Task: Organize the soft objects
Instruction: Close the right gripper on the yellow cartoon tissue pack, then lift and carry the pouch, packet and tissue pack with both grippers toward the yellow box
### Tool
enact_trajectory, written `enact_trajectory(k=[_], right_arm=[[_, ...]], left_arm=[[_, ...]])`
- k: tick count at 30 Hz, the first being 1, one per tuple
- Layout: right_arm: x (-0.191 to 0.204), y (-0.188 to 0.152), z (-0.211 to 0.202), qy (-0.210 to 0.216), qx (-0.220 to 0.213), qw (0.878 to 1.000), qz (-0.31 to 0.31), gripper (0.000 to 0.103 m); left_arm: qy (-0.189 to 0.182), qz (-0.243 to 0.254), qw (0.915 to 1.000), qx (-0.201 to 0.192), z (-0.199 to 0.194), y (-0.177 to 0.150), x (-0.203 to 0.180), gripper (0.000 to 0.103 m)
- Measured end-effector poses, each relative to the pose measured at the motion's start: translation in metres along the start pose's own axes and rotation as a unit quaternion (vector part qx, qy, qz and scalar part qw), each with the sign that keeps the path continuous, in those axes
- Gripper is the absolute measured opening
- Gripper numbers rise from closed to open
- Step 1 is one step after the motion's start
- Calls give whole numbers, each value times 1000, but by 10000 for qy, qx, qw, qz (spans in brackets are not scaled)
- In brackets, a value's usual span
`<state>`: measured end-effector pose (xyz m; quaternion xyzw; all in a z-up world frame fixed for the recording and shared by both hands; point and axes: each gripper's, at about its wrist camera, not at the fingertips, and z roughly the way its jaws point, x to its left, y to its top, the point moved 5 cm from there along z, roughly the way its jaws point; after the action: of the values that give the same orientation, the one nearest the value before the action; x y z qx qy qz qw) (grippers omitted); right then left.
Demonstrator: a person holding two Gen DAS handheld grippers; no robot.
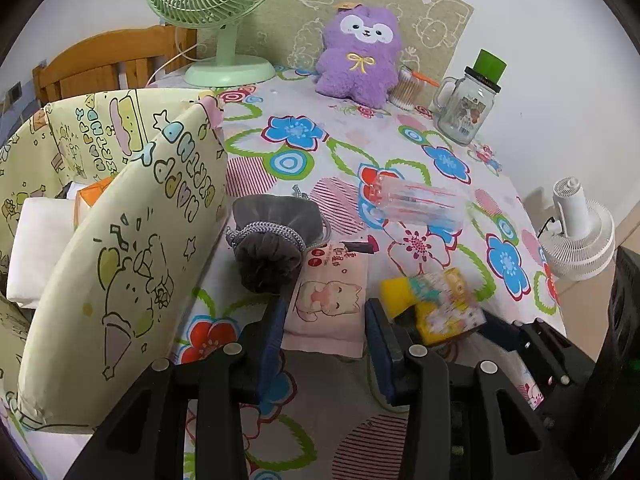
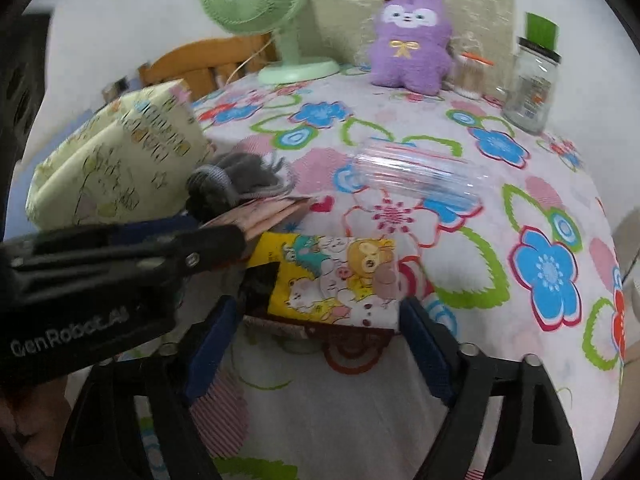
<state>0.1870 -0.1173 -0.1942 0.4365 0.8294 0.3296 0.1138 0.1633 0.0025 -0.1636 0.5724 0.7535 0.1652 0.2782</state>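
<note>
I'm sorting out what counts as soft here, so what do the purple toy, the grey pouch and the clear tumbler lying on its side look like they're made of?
Purple toy: fuzzy plush fabric, matte, with a nubby pile and a stitched gold bow.
Grey pouch: probably velvet-like cloth, soft sheen, gathered folds and a woven drawstring.
Clear tumbler: see-through and rigid, glossy; plastic or glass, can't tell which.

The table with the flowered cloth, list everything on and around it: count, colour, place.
Round table under flowered cloth: one, multicoloured, centre.
Plush animal toy: one, purple, far edge.
Desk fan: one, pale green, far left.
Glass mug jar with green lid: one, clear, far right.
Clear plastic cup: one, lying on its side, middle.
Drawstring velvet pouch: one, grey, beside fabric bin.
Cartoon-print fabric bin: one, pale yellow, left.
Pink tissue pack: one, between left tongs.
Yellow cartoon tissue pack: one, between right tongs.
Small fan: one, white, right.
Left tongs: black, blue pads.
Right tongs: black, blue pads.
</note>
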Motion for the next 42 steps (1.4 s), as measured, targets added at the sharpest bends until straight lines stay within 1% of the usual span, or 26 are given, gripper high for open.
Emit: enact_trajectory(k=[4,16,29,42], right_arm=[[-10,1,-6,-103,-156,9995,260,78],[-12,10,-27,-283,-424,9983,297,77],[-7,17,-66,-540,-705,9956,303,77],[19,36,-103,-634,-1101,9918,160,77]], left_arm=[[-12,24,10000,9,-1,-1,0,41],[-112,81,9998,-110,-19,1,-6,41],[-278,154,9984,-477,-61,10,-13,41],[-299,194,9952,-908,-107,21,-4,41]])
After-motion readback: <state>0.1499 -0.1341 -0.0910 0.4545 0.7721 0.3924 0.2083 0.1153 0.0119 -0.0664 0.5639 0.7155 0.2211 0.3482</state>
